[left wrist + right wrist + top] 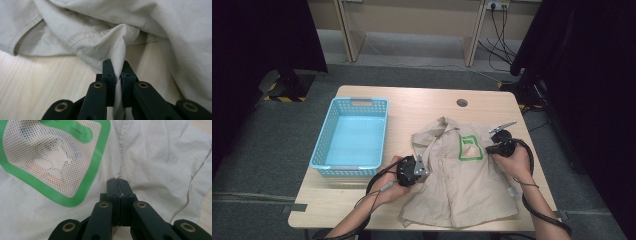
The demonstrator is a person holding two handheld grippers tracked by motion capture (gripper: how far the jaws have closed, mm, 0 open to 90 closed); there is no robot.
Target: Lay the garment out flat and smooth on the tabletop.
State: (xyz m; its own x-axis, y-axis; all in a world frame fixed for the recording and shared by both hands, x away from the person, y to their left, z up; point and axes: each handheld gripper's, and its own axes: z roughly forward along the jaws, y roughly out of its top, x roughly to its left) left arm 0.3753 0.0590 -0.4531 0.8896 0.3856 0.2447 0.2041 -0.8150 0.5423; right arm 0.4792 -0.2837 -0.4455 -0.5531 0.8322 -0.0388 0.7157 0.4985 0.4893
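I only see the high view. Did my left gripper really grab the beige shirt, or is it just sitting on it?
Observer: Yes. In the left gripper view, the left gripper pinches a raised fold of the beige cloth shirt between its jaws.
Operator: And my right one?
Observer: The right gripper is shut, jaws flush; I see no cloth between them.
Operator: What's that green square?
Observer: A green-bordered white mesh pocket, full of tiny holes.

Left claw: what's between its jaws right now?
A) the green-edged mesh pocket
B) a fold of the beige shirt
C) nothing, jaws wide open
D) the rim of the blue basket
B: in the left gripper view the left claw is closed on a pinched fold of the beige shirt above the wooden table.
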